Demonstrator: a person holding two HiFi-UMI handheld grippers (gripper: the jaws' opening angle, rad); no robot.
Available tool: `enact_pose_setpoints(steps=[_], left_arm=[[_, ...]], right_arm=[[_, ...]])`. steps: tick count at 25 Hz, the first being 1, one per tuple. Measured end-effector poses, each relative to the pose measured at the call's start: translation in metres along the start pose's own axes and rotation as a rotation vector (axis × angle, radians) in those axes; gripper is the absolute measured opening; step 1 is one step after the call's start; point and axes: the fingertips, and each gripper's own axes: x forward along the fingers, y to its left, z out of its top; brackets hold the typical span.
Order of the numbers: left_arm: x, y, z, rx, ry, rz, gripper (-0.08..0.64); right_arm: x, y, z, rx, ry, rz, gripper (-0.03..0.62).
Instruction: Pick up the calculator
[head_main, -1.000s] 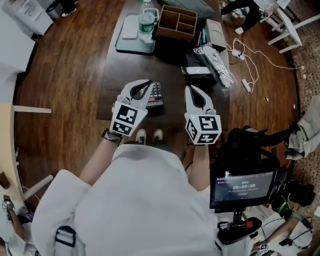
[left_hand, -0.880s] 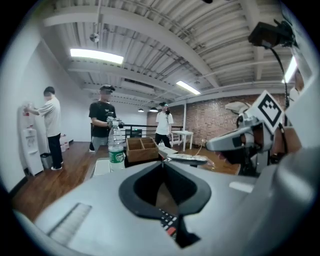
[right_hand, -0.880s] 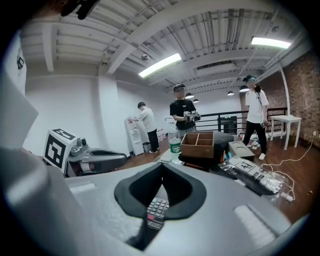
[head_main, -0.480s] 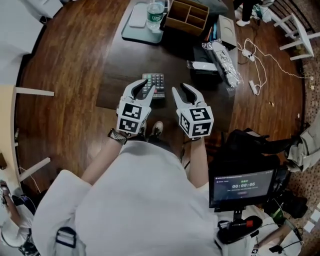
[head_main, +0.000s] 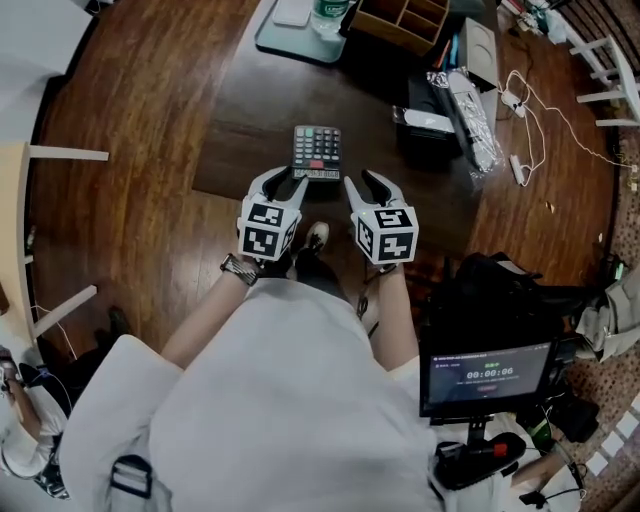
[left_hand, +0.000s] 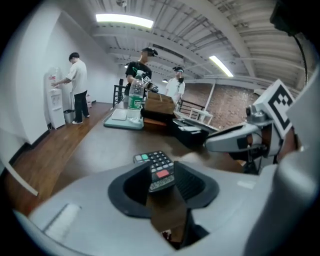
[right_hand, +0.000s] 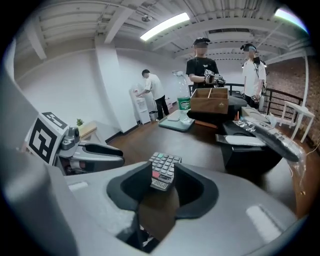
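My left gripper (head_main: 284, 184) and right gripper (head_main: 368, 186) hang side by side, each with jaws that have just been opening and stand apart, gripping nothing, while the calculator (head_main: 317, 152) lies flat on the table (head_main: 240, 110) just ahead of both, its near end close by their tips.

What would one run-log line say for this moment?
left tongs: open, just been opening, empty | right tongs: open, just been opening, empty | calculator: flat on table, just ahead of both
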Motion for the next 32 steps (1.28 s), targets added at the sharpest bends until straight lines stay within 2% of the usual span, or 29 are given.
enact_pose_setpoints(steps=[8, 13, 18, 22, 28, 32], left_arm=[[0.021, 0.01, -0.035, -0.028, 0.074, -0.031, 0.217], [0.036, 0.015, -0.036, -0.002, 0.07, -0.062, 0.286], [0.055, 0.019, -0.037, -0.018, 0.096, -0.091, 0.325], [0.068, 0.023, -0.039, -0.059, 0.117, -0.111, 0.336], [0.078, 0.032, -0.039, -0.074, 0.146, -0.11, 0.339], [0.077, 0.031, -0.043, -0.13, 0.136, -0.124, 0.336]], right_arm=[[0.036, -0.002, -0.031, 0.013, 0.082, 0.063, 0.164], [0.055, -0.016, -0.037, 0.006, 0.099, 0.049, 0.187], [0.079, -0.017, -0.042, 0.039, 0.132, 0.094, 0.195], [0.094, -0.018, -0.045, 0.104, 0.148, 0.127, 0.201], [0.108, -0.02, -0.045, 0.11, 0.177, 0.156, 0.201], [0.11, -0.016, -0.046, 0.161, 0.165, 0.184, 0.201]])
